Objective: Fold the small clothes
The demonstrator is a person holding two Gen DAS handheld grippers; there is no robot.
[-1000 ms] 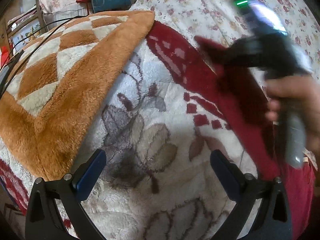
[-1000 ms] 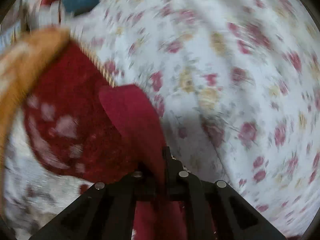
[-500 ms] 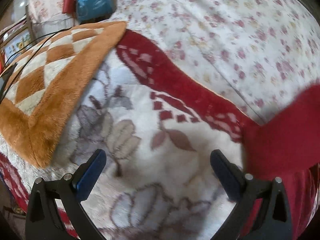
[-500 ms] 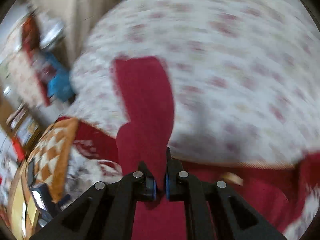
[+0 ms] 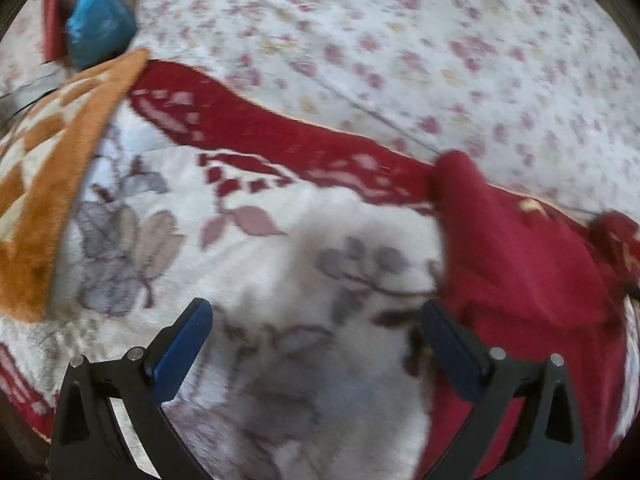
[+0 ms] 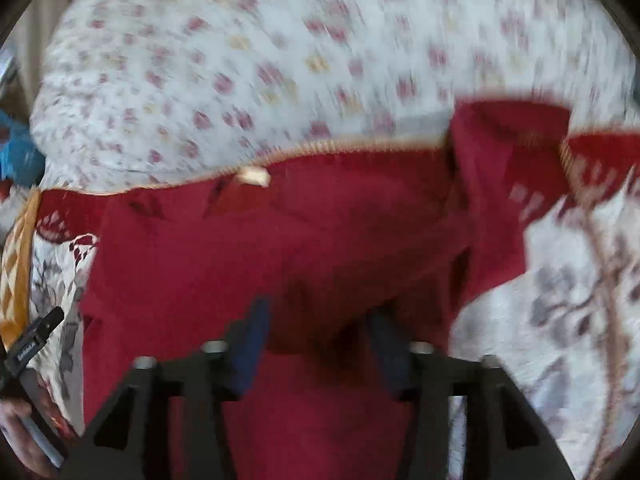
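On the bed, a red garment [image 6: 280, 248] lies spread over a white fleece blanket [image 5: 312, 248] with grey flower print and a red patterned border [image 5: 256, 128]. The garment's top edge sits along that border, next to the floral bedsheet [image 6: 320, 40] that covers the far side of the bed. One sleeve [image 6: 500, 168] runs up over the border's ribbed trim and onto the sheet. A small pale tag [image 6: 252, 176] shows at the neckline.

Right claw [image 6: 316, 344]: released, blue fingers [image 6: 250, 344] apart, hovering low over the garment's lower part. Cloth sits between and under the fingers; cannot tell if they touch it, as the frame is motion-blurred.

Left claw [image 5: 316, 348]: wide open, nothing in it. It hangs over bare blanket just beside the garment's left edge [image 5: 520, 280]; the right-side finger [image 5: 452, 352] is close to or just over the red cloth.

Left hand [image 6: 20, 432] shows at the lower left of the right wrist view, gripping its tool handle.

An orange-and-cream checkered blanket [image 5: 44, 168] lies over the fleece one toward the left edge of the bed. Past it, at the far left corner, is a blue bag [image 5: 100, 28], with something red beside it, too blurred to identify.
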